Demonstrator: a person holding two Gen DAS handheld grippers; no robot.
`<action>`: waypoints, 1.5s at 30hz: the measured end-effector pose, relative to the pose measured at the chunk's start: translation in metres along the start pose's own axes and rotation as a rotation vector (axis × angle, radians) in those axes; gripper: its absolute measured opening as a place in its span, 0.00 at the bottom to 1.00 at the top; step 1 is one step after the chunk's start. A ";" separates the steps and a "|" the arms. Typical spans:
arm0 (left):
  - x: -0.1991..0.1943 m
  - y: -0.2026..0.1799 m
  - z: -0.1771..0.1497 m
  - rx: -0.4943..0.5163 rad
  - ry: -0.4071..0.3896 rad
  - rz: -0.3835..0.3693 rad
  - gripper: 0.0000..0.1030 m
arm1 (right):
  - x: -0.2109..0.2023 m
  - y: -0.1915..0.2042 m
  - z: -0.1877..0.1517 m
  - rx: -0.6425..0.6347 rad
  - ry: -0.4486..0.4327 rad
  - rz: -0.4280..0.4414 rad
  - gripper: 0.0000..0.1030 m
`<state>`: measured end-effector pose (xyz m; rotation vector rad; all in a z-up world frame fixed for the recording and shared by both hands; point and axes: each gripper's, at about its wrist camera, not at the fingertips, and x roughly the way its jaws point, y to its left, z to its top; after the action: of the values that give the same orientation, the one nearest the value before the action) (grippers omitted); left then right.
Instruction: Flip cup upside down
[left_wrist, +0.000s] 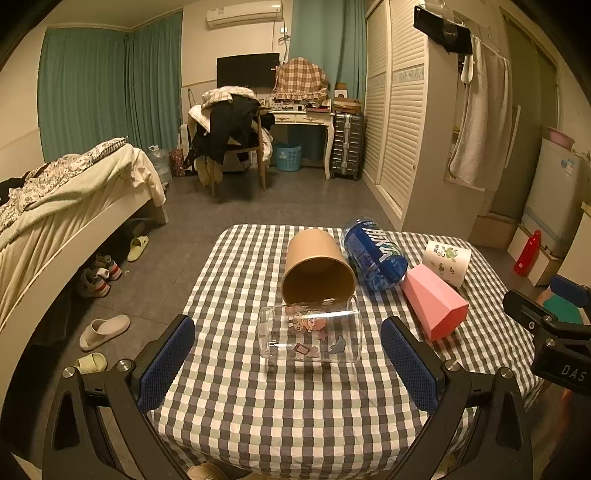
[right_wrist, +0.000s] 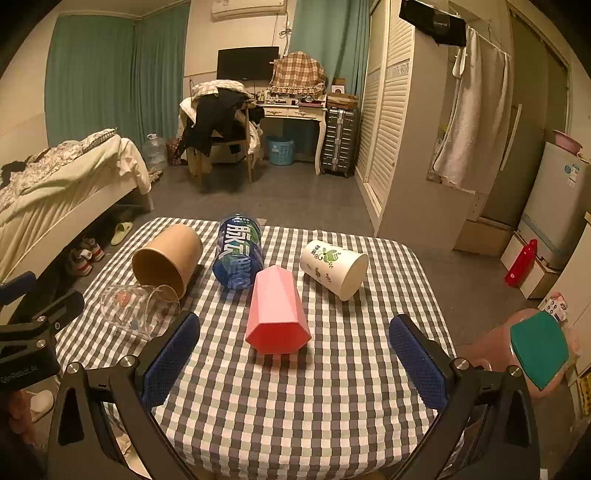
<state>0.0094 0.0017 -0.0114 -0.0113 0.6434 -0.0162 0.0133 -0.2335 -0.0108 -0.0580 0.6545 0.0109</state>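
Note:
Several cups lie on their sides on a checked tablecloth (left_wrist: 295, 406). A clear glass cup with cartoon stickers (left_wrist: 310, 338) lies straight ahead of my open left gripper (left_wrist: 288, 354), between its blue pads but apart from them. Behind it are a brown paper cup (left_wrist: 317, 266), a blue cup (left_wrist: 373, 254), a pink faceted cup (left_wrist: 432, 301) and a white printed cup (left_wrist: 448, 260). My open, empty right gripper (right_wrist: 293, 354) faces the pink cup (right_wrist: 277, 310). The glass cup (right_wrist: 138, 308) lies to its left.
The table (right_wrist: 332, 424) stands in a bedroom. A bed (left_wrist: 74, 192) and slippers (left_wrist: 105, 330) are on the left. A wardrobe (left_wrist: 399, 110) and a fridge (left_wrist: 554, 184) are on the right. A pink stool with a green top (right_wrist: 535, 350) stands by the table's right edge.

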 end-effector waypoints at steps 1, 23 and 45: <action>0.000 0.000 0.000 -0.001 0.000 0.001 1.00 | 0.000 0.000 0.000 0.000 -0.001 -0.001 1.00; 0.001 0.002 -0.001 -0.005 0.007 0.029 1.00 | 0.002 -0.002 0.000 0.027 0.002 -0.009 1.00; 0.030 0.019 0.026 -0.039 0.001 0.055 1.00 | 0.040 0.011 0.050 -0.012 -0.033 0.060 1.00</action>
<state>0.0492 0.0207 -0.0095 -0.0313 0.6451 0.0497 0.0753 -0.2204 0.0040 -0.0495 0.6227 0.0730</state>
